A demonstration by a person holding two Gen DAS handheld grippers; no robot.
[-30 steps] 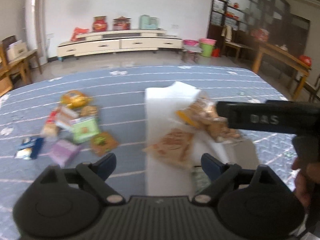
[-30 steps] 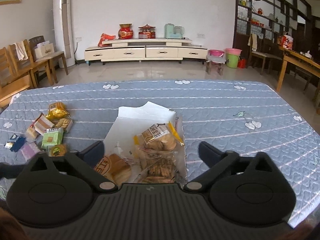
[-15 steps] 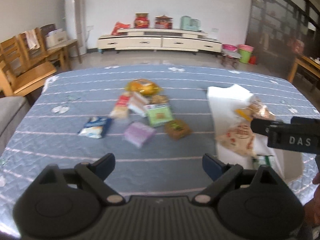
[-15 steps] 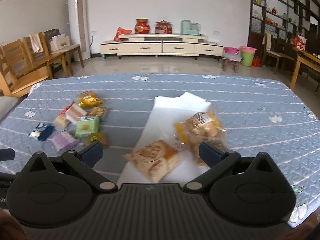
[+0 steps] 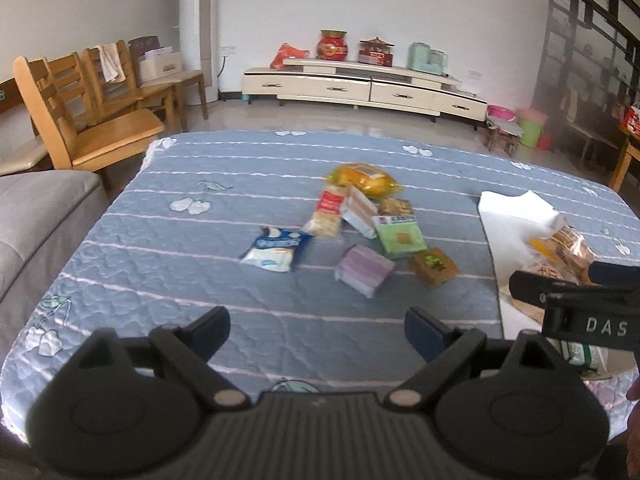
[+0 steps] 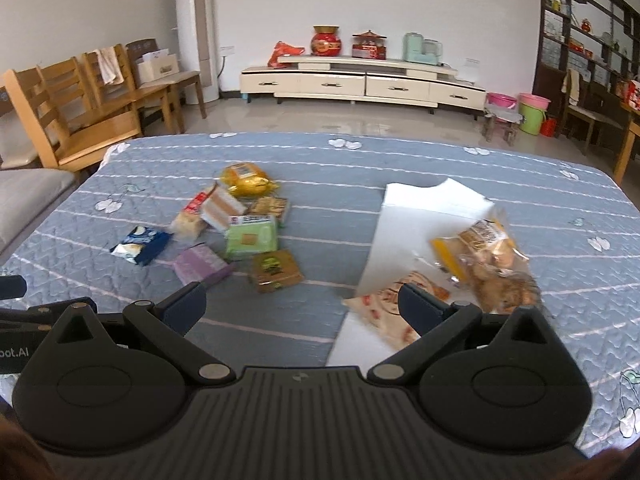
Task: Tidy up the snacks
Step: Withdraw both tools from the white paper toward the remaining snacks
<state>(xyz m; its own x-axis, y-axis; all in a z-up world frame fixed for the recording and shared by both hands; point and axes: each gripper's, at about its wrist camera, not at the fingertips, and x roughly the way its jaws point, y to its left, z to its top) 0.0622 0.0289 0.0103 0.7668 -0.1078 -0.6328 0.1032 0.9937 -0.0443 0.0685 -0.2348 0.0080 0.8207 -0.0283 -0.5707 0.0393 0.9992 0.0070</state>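
Note:
Several small snack packs lie in a loose cluster on the blue quilted table: a yellow bag (image 5: 363,179) (image 6: 245,179), a green pack (image 5: 399,235) (image 6: 251,237), a purple pack (image 5: 365,270) (image 6: 202,266), a brown pack (image 5: 434,266) (image 6: 276,271) and a blue-white pack (image 5: 275,249) (image 6: 140,245). To their right a white box (image 6: 420,220) (image 5: 516,224) holds a clear bag of biscuits (image 6: 486,258) and an orange-printed pack (image 6: 394,310). My left gripper (image 5: 318,330) is open over bare cloth, short of the cluster. My right gripper (image 6: 302,304) is open near the box's left edge, empty.
Wooden chairs (image 5: 80,120) and a grey sofa arm (image 5: 36,216) stand left of the table. A low cream cabinet (image 6: 360,84) lines the far wall. The right gripper's black body (image 5: 580,304) reaches into the left wrist view at the right edge.
Both grippers have swung left: the box and its bags slid rightward in both views, and the snack cluster came toward the centre. Both stayed open and empty.

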